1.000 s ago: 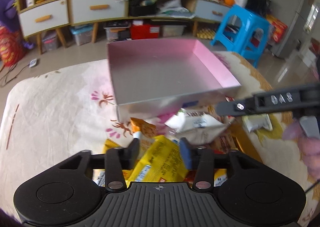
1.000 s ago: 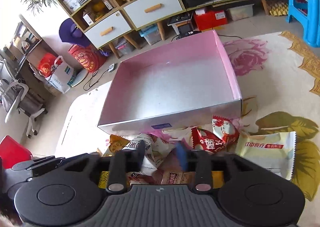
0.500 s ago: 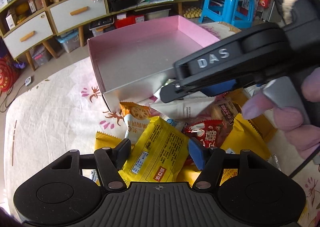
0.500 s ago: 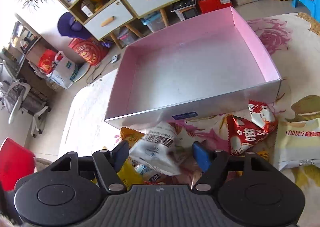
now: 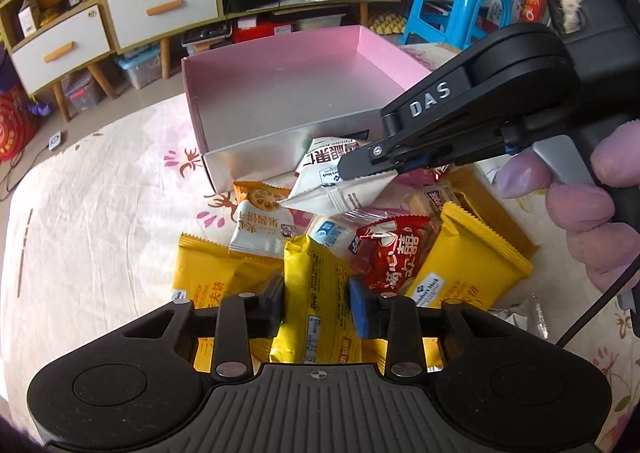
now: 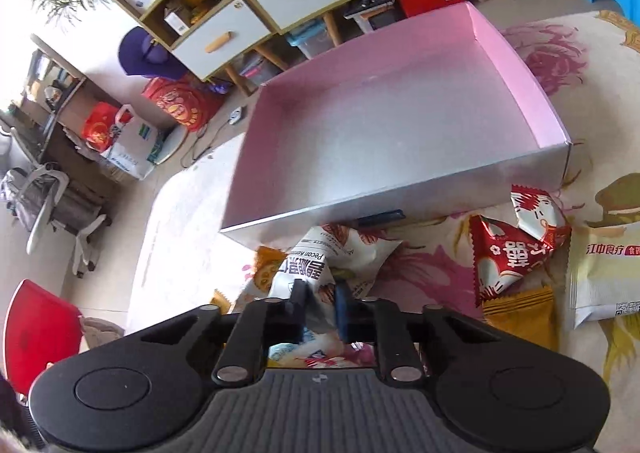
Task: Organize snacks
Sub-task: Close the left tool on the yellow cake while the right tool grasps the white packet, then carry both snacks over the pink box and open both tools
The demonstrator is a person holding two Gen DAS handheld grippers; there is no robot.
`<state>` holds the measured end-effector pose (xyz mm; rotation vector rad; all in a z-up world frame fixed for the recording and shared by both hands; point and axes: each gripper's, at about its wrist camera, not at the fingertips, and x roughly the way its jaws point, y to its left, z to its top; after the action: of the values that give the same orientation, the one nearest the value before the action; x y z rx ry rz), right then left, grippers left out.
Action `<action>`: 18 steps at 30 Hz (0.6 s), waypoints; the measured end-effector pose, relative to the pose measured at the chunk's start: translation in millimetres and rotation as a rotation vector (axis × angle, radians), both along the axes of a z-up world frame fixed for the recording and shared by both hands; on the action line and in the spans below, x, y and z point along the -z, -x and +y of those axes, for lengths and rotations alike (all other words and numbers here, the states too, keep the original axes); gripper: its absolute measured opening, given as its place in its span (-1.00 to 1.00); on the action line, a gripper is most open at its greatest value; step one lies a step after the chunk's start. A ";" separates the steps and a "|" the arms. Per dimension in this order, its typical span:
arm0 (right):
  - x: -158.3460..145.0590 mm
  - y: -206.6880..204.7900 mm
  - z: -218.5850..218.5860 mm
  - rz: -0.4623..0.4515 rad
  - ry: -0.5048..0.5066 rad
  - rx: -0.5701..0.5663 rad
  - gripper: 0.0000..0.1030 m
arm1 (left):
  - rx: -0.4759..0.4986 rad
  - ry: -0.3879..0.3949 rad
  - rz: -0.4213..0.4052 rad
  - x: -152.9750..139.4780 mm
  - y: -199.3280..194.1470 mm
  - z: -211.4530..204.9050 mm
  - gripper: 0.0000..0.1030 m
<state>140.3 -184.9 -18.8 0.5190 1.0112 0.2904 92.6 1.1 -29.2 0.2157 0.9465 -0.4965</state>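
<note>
An empty pink box (image 5: 288, 93) stands on the flowered cloth, also in the right wrist view (image 6: 392, 133). Snack packs lie heaped in front of it. My right gripper (image 6: 321, 299) is shut on a white pecan pack (image 6: 320, 257) and holds it above the heap; the left wrist view shows its fingers (image 5: 360, 169) pinching that pack (image 5: 336, 189). My left gripper (image 5: 316, 303) is open, its fingers either side of a long yellow pack (image 5: 320, 293) without squeezing it. A red pack (image 5: 388, 253) lies beside it.
More yellow packs (image 5: 460, 265) and an orange-white pack (image 5: 260, 221) lie in the heap. A red pack (image 6: 512, 253) and a cream pack (image 6: 604, 273) lie at the right. Cabinets (image 5: 64, 41) and a blue stool (image 5: 456, 1) stand beyond the table.
My right gripper has closed on the white pecan pack and lifted it. My left gripper has drawn back and lowered around the long yellow pack, still open.
</note>
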 end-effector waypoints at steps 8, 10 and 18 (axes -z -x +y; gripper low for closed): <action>-15.3 9.9 -4.9 -0.037 -0.013 -0.008 -1.00 | -0.052 0.059 -0.006 -10.2 4.8 9.4 -0.60; -19.3 11.5 -6.5 -0.040 -0.020 -0.012 -1.00 | -0.060 0.066 -0.008 -12.3 4.6 10.5 -0.61; -39.2 17.3 -21.2 -0.083 -0.061 0.004 -1.00 | -0.085 0.132 -0.034 -29.1 -0.4 16.6 -0.68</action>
<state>123.0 -206.0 20.4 0.5599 0.9225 0.3376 93.0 17.6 -0.1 0.0639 0.8824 -0.4739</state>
